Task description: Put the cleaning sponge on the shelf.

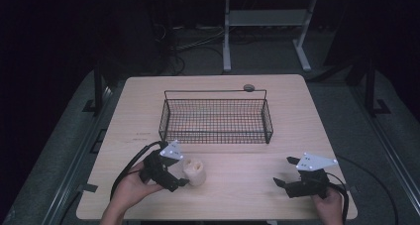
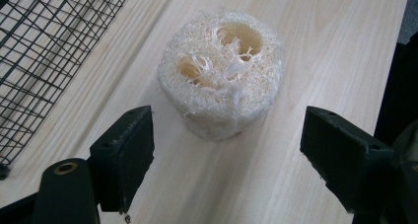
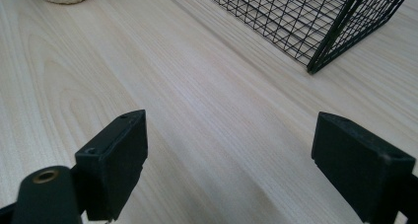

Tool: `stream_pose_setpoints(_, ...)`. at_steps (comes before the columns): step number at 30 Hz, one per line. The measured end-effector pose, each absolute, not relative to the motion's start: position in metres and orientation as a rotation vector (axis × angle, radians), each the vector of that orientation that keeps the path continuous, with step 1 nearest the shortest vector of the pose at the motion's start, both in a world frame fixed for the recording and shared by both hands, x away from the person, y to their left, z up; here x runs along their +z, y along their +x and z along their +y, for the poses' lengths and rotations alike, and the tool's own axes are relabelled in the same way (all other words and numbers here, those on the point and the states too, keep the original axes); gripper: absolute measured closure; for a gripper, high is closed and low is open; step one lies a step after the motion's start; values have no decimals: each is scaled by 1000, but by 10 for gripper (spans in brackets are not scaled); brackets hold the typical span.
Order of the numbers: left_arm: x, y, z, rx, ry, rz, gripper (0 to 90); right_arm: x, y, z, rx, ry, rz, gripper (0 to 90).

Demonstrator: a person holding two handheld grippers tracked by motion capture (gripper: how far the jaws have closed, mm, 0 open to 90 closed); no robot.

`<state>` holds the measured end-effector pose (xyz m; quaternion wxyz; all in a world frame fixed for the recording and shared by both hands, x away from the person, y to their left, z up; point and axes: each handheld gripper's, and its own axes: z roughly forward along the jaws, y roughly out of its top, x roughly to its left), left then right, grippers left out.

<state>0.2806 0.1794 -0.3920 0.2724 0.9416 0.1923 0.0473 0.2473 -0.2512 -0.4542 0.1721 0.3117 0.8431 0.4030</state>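
Pale, fibrous loofah (image 2: 222, 76) stands upright on the wooden table (image 1: 237, 185), at lower centre-left of the high view, just ahead of the left gripper (image 2: 226, 150), whose jaws gape wide. The right gripper (image 1: 286, 171), lower right, also gapes, holding nothing.

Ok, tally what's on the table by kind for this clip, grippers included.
Loofah sponge: 1
Black wire basket: 1
Small round disc at the table's far edge: 1
Handheld grippers: 2, left gripper and right gripper, both open
Total: 5
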Motion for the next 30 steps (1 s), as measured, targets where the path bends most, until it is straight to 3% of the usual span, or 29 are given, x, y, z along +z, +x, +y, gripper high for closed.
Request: stream_pose_setpoints(30,-402,295,156,94,2601,506,199,-454,247,-250,1145,870,2400,134)
